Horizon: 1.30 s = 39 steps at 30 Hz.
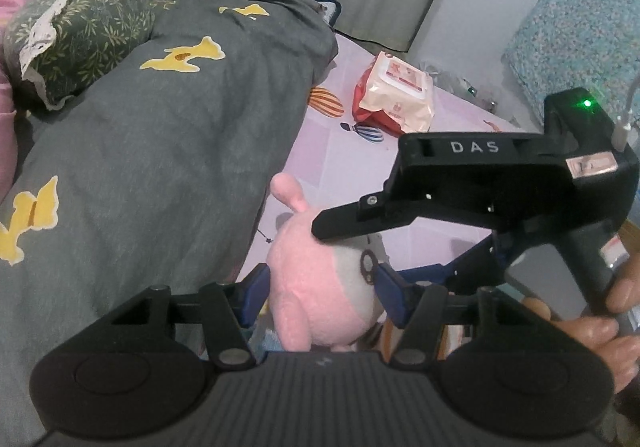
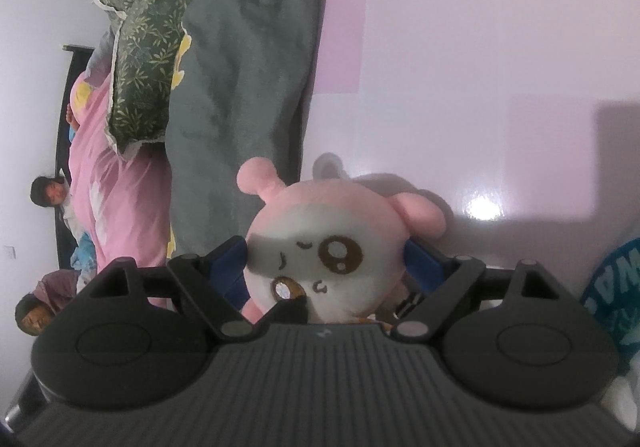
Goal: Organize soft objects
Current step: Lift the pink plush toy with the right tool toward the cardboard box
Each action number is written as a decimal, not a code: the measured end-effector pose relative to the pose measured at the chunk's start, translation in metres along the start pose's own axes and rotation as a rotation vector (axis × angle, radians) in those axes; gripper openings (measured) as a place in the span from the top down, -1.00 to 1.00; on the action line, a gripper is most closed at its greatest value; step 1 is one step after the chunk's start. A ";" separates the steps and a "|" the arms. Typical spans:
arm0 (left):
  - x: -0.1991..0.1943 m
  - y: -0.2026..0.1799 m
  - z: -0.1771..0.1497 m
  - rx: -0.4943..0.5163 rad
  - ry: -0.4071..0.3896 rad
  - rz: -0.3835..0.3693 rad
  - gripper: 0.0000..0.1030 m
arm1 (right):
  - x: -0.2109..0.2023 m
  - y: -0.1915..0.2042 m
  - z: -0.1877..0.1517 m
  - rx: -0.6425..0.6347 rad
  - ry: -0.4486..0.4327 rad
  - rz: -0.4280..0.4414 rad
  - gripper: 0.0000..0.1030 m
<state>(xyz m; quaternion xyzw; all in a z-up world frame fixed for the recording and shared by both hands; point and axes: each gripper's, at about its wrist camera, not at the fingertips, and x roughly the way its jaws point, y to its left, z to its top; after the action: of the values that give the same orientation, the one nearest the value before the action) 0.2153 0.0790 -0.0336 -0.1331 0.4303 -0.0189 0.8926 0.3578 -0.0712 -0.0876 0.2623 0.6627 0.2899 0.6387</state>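
A pink and white plush toy point(image 1: 312, 287) point(image 2: 332, 231) rests on the lavender bed sheet point(image 1: 340, 159), beside the grey quilt. My left gripper point(image 1: 322, 275) is shut on its pink body, a blue pad pressing each side. My right gripper point(image 2: 322, 251) comes in from the right and stands open around the toy's round head, its blue pads close beside the head without squeezing it. One black finger point(image 1: 344, 219) of the right gripper lies over the top of the toy in the left wrist view. The toy's lower half is hidden behind the gripper bodies.
A grey quilt with yellow shapes point(image 1: 160, 147) covers the left of the bed, with a green leafy pillow point(image 1: 88, 27) on it and a pink quilt point(image 2: 116, 175) beyond. A pack of wipes point(image 1: 394, 91) lies farther up the sheet. A teal cushion point(image 1: 580, 27) leans at the right wall.
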 end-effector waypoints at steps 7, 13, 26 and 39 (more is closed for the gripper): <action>-0.005 -0.007 0.004 0.022 -0.025 0.011 -0.09 | -0.007 0.001 -0.001 -0.023 -0.043 0.017 -0.57; -0.021 -0.012 0.011 0.038 -0.088 0.022 -0.09 | -0.019 0.011 0.000 -0.053 -0.078 0.066 -0.56; -0.072 -0.037 0.023 0.103 -0.239 0.024 -0.10 | -0.066 0.047 -0.006 -0.148 -0.186 0.156 -0.56; -0.118 -0.079 0.019 0.175 -0.336 -0.031 -0.10 | -0.135 0.060 -0.036 -0.204 -0.290 0.199 -0.56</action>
<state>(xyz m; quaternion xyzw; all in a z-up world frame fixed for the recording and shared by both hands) 0.1623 0.0245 0.0879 -0.0627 0.2700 -0.0474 0.9596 0.3269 -0.1288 0.0499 0.2995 0.5018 0.3762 0.7190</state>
